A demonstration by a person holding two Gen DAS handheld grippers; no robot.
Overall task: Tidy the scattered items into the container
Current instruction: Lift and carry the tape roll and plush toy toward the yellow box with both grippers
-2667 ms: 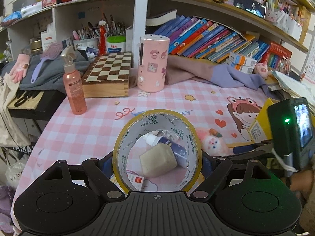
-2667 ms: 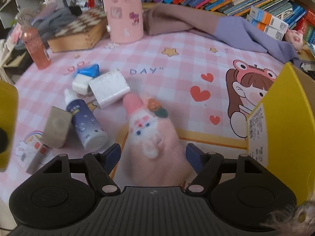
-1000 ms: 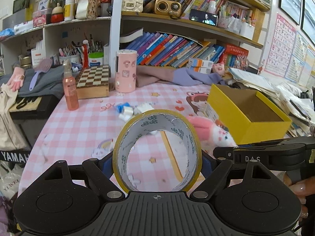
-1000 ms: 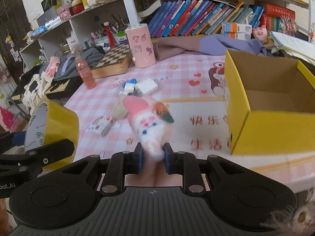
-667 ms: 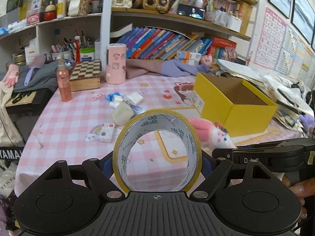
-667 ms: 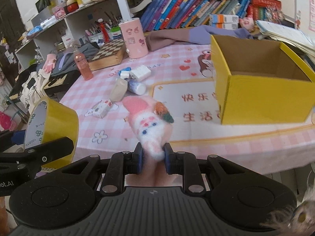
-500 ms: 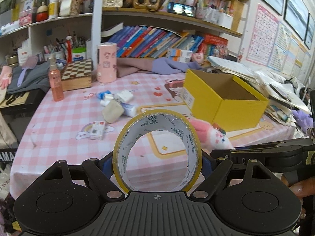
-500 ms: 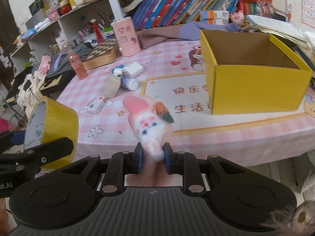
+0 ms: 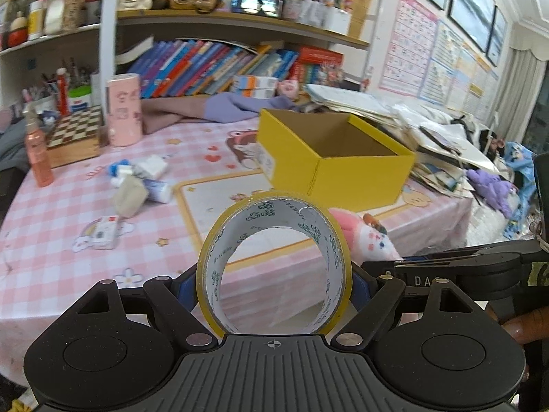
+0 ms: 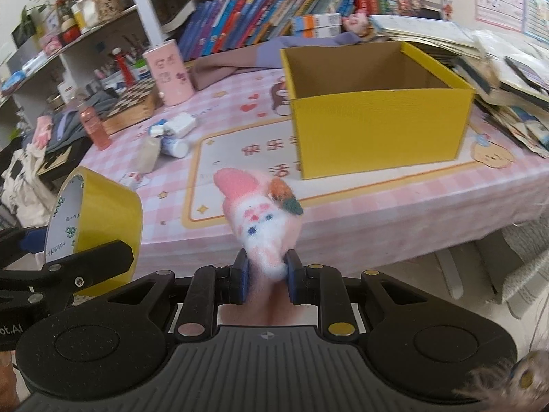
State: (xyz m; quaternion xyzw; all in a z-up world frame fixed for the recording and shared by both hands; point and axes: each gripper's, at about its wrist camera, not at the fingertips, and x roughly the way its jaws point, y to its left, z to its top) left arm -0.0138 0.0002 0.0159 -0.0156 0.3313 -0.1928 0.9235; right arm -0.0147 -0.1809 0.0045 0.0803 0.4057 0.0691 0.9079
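My left gripper (image 9: 273,283) is shut on a roll of yellow tape (image 9: 274,219), held upright with its hole facing the camera; the same tape roll (image 10: 99,219) shows at the left of the right wrist view. My right gripper (image 10: 264,274) is shut on a pink plush rabbit (image 10: 260,216), whose head sticks up above the pads; the plush rabbit (image 9: 367,237) also shows in the left wrist view. Both are in the air off the table's front edge. The open yellow box (image 10: 377,120) stands on the table ahead, and nothing shows inside it.
On the pink checked tablecloth (image 9: 51,240) lie a small carton (image 9: 104,231), a beige pouch (image 9: 128,195), a white bottle (image 9: 158,187) and a white box (image 9: 151,166). A pink bottle (image 9: 37,158), chessboard box (image 9: 75,137) and pink cylinder (image 9: 123,113) stand behind. Papers (image 9: 429,137) pile up at right.
Both grippers have drawn back from the table with their loads, and the view swung right: the yellow box now sits nearer the middle and the table's front edge shows.
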